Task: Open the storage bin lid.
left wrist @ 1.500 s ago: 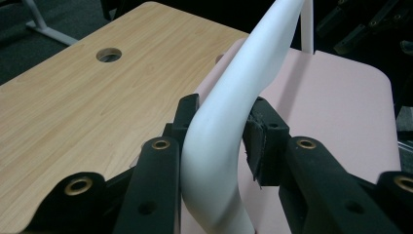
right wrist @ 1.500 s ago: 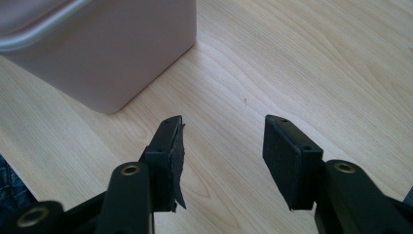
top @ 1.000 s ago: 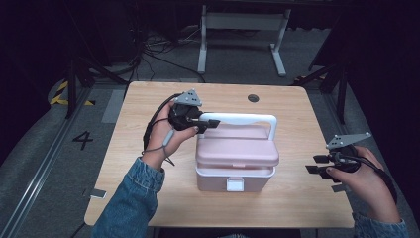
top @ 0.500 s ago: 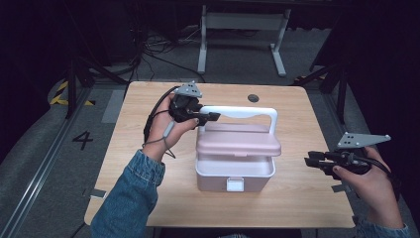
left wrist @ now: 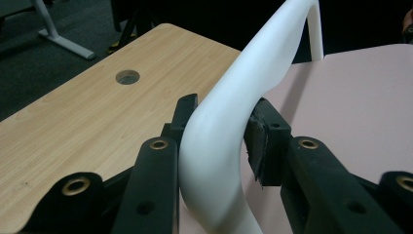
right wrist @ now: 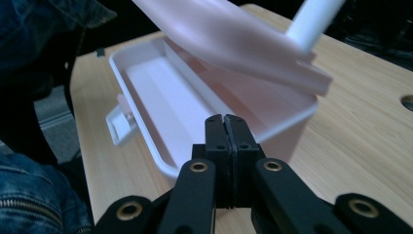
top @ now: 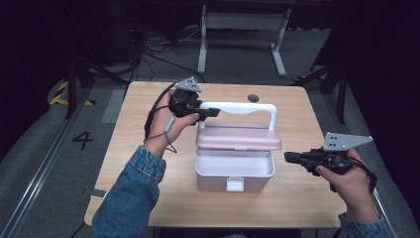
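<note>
A pink box (top: pixel 233 171) stands mid-table with its lid (top: pixel 237 139) raised off the front rim, so the inside shows. My left gripper (top: pixel 210 113) is shut on the left bend of the lid's white handle (top: pixel 242 106); in the left gripper view both pads press that handle (left wrist: pixel 219 136). My right gripper (top: pixel 288 157) hovers just right of the box, pointing at it. Its jaws have just been closing and now meet with nothing between them (right wrist: pixel 226 122). Beyond them lie the open box (right wrist: pixel 146 83), its front latch (right wrist: pixel 119 126) and the tilted lid (right wrist: pixel 229 39).
The wooden table (top: pixel 307 208) has a cable hole (top: pixel 253 98) behind the box. Its right edge runs close under my right hand. A white desk frame (top: pixel 242 29) and cables stand on the dark floor beyond the table.
The left gripper has lifted the handle and the lid has come up off the box. The right gripper's jaws went from open to shut, and it shifted a little toward the box.
</note>
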`<state>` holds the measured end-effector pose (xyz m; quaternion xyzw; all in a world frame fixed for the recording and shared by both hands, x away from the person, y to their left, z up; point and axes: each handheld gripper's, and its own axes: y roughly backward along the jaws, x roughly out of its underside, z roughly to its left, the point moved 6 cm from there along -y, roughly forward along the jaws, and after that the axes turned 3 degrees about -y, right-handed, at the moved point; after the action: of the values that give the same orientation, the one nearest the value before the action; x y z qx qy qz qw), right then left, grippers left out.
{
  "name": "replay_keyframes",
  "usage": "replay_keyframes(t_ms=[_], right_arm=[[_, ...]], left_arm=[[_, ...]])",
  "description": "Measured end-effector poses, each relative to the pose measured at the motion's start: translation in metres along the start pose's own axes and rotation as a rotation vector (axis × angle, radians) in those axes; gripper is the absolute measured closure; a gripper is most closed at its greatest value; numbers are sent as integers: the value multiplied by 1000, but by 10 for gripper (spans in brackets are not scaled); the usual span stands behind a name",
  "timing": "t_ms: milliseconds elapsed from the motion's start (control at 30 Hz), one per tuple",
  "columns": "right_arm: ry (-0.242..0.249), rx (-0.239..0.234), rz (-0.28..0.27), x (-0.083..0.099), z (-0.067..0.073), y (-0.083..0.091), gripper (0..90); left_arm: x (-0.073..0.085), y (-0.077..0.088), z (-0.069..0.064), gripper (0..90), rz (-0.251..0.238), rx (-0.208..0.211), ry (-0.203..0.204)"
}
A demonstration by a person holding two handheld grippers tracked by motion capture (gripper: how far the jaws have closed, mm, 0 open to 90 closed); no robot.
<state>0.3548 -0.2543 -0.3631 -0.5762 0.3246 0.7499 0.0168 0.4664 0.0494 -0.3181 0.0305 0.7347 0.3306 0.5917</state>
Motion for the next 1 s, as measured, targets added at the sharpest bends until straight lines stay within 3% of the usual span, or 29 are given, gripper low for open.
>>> replay_keyframes(t_ms=[100,367,533,667,733,867,1000], right_arm=[[6,-34,-21,-2,3,-10,900],[28,-52,-89,-13,3,-23,900],[32,-52,-105,-16,2,-24,900],[34,-58,-105,-17,1,-24,900],[35,-55,-106,-17,1,-24,900],[33,-55,-106,-17,1,-24,900],[35,-54,-105,-17,1,-24,900]], left_arm=[[0,-1,1,684,-1,-4,3],[0,-1,2,683,-2,-9,5],[0,0,0,679,-1,-16,4],[1,-1,-2,574,-7,-14,5],[0,0,-3,531,-10,-37,-19],[0,3,-3,387,-27,-61,-11],[5,13,-1,310,-25,-97,-8]])
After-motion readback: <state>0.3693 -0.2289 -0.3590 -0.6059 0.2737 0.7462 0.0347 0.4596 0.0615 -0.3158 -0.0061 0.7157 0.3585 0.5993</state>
